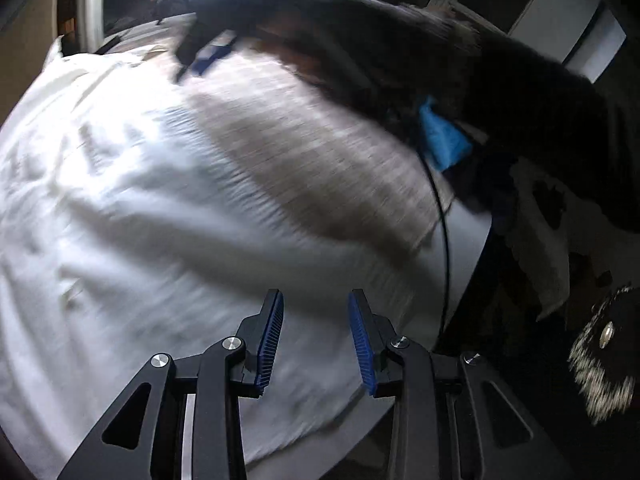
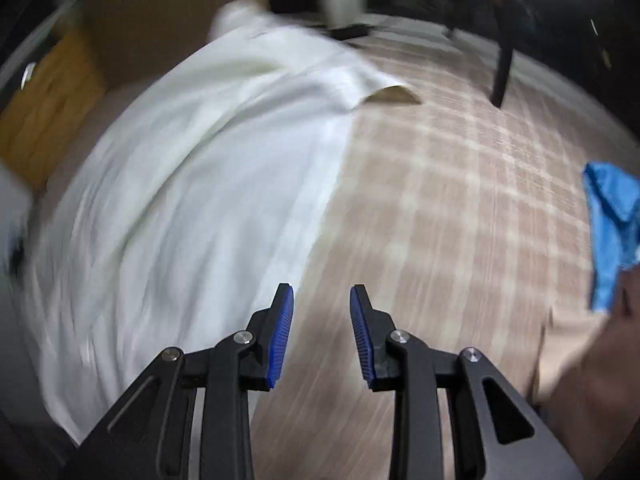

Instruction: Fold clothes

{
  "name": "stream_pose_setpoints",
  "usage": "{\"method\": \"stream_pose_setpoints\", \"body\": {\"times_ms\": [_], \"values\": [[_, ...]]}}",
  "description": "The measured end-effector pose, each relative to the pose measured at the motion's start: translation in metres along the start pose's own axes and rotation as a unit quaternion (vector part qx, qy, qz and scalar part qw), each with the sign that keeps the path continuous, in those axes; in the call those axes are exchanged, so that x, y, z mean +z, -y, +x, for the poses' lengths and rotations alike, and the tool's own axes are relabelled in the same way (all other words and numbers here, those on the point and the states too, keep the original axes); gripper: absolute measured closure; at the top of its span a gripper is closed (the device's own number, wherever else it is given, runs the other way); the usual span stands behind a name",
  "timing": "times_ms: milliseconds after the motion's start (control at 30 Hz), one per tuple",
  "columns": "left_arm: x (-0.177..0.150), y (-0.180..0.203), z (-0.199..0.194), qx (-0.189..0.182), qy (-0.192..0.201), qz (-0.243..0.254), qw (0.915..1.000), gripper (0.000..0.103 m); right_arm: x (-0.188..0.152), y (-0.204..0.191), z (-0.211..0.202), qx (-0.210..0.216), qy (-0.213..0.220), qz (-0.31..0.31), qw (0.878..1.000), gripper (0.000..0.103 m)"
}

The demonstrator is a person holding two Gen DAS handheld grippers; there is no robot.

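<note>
A white garment lies spread on a beige checked tablecloth; both views are blurred by motion. My left gripper hovers above the garment's near part, open, with nothing between its blue pads. In the right wrist view the same white garment covers the left half of the tablecloth. My right gripper stands open over the garment's right edge, where white cloth meets bare checks, and holds nothing. A collar or corner flap is turned up at the far side.
A person's dark sleeve reaches across the top of the left wrist view. A blue cloth lies at the table's right side, beside a hand. A black cable hangs near the table's edge. A yellow-brown box stands far left.
</note>
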State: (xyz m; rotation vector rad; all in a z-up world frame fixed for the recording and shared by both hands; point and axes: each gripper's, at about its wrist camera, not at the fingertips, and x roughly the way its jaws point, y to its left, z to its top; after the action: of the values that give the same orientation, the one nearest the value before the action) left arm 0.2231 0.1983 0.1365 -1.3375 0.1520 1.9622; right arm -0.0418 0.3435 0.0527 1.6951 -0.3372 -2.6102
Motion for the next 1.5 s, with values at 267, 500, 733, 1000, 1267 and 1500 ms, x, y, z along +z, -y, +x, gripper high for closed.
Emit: {"method": "stream_pose_setpoints", "body": {"times_ms": [267,500,733,1000,1267,1500], "values": [[0.000,0.008,0.041,0.041,-0.041,-0.059,0.9966,0.071,0.092,0.019,0.050,0.037,0.010,-0.004,0.999,0.066],[-0.016,-0.001,0.032,0.055,-0.037,-0.111,0.9916,0.067,0.112,0.006,0.078,0.033,0.037,-0.051,0.997,0.064],[-0.014,0.001,0.031,0.050,-0.042,-0.107,0.9922,0.062,0.116,-0.009,0.068,0.032,0.054,-0.136,0.989,0.097],[-0.013,0.007,0.034,0.030,-0.056,-0.097,0.9933,0.058,0.104,-0.032,0.082,-0.110,0.022,-0.239,0.965,0.091],[-0.044,-0.029,-0.041,0.083,-0.017,-0.163,0.9830,0.058,0.085,-0.030,0.002,-0.068,0.065,-0.179,0.979,0.071],[-0.122,-0.134,-0.135,0.256,-0.003,-0.244,0.9355,0.055,0.015,-0.050,-0.061,0.061,0.050,-0.115,0.990,0.069]]}}
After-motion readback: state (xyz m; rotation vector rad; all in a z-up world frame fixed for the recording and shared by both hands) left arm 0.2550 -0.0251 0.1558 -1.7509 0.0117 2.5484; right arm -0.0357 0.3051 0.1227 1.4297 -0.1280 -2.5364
